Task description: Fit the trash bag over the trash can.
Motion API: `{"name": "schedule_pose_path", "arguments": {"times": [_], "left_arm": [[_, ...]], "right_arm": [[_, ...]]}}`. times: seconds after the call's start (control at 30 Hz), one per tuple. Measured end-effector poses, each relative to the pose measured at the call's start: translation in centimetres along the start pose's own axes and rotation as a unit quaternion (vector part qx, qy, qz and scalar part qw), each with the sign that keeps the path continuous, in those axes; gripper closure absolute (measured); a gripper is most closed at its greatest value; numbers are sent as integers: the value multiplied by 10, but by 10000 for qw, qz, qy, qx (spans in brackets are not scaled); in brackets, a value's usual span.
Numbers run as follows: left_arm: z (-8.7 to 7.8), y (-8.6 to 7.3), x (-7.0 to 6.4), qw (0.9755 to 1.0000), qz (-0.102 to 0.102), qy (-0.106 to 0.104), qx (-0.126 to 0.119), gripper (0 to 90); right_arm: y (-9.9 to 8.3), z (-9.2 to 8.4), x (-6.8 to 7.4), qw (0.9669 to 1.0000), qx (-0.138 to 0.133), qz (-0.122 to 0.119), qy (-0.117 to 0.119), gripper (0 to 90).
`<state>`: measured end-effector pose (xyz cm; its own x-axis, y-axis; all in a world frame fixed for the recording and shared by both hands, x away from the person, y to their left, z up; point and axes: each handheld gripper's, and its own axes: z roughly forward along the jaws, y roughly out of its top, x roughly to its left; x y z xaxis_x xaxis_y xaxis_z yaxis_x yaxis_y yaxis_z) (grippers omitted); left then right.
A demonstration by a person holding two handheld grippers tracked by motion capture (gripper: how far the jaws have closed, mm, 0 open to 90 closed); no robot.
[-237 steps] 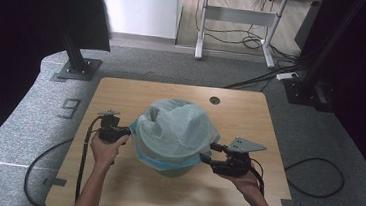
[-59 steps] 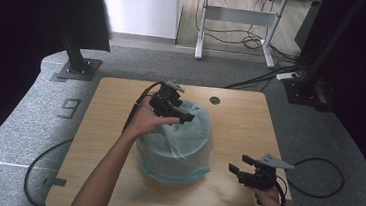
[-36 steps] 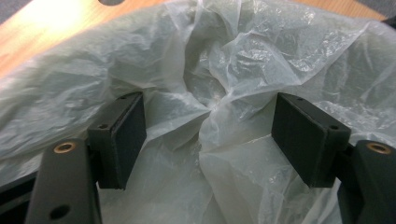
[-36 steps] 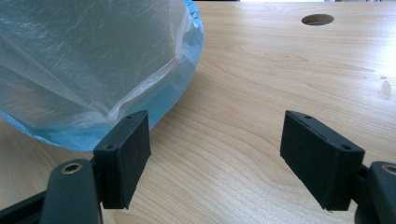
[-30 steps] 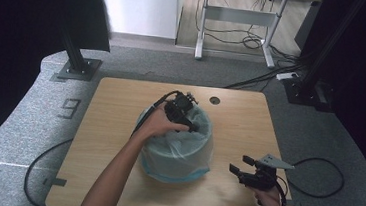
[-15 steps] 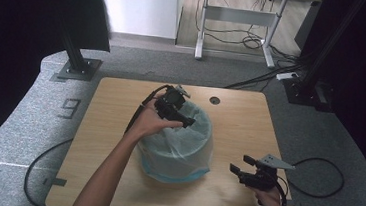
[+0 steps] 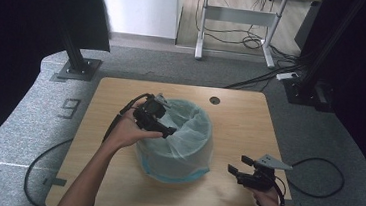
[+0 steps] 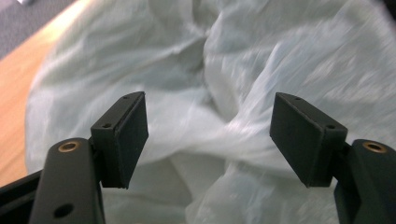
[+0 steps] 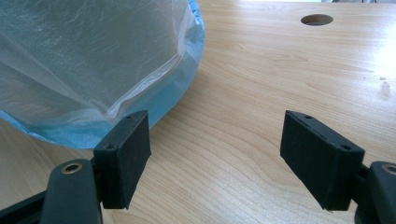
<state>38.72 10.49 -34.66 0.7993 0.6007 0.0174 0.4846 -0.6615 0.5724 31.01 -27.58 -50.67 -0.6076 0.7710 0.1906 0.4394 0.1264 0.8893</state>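
The left gripper [image 7: 162,129], fingers wide and empty, is hovering over the bin [image 7: 181,169], tucking its bag [image 7: 189,128]; next, pressing the liner deeper.

The right gripper [image 7: 235,170], fingers equally spread and empty, is waiting beside the bin.

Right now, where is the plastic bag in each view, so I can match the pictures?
High view: the bag sits mid-table, draped over a blue bin, with the left tool at its near-left rim.
Left gripper view: the bag lies behind the open jaws, across most of the picture.
Right gripper view: the bag is upper left.
Shared landmark: the wooden table, whose round hole shows top right in the right gripper view.
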Motion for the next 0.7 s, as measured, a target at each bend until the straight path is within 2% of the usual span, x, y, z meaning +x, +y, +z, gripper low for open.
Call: {"name": "schedule_pose_path", "arguments": {"times": [0.23, 0.27, 0.33, 0.53, 0.7], "left_arm": [[19, -5, -1, 9982, 143, 33, 577, 262], [19, -5, -2, 9981, 174, 89, 580, 254], [19, -5, -2, 9984, 142, 47, 551, 259], [19, -5, -3, 9984, 155, 92, 528, 259], [11, -8, -1, 9999, 45, 49, 124, 259]], "right_arm": [[-1, 1, 0, 10000, 20, -19, -2, 236], [-1, 0, -1, 10000, 18, -14, -7, 236], [-1, 0, -1, 10000, 0, -10, -16, 236], [1, -2, 2, 9999, -95, -100, -11, 236], [0, -2, -1, 10000, -68, -60, -36, 236]]}}
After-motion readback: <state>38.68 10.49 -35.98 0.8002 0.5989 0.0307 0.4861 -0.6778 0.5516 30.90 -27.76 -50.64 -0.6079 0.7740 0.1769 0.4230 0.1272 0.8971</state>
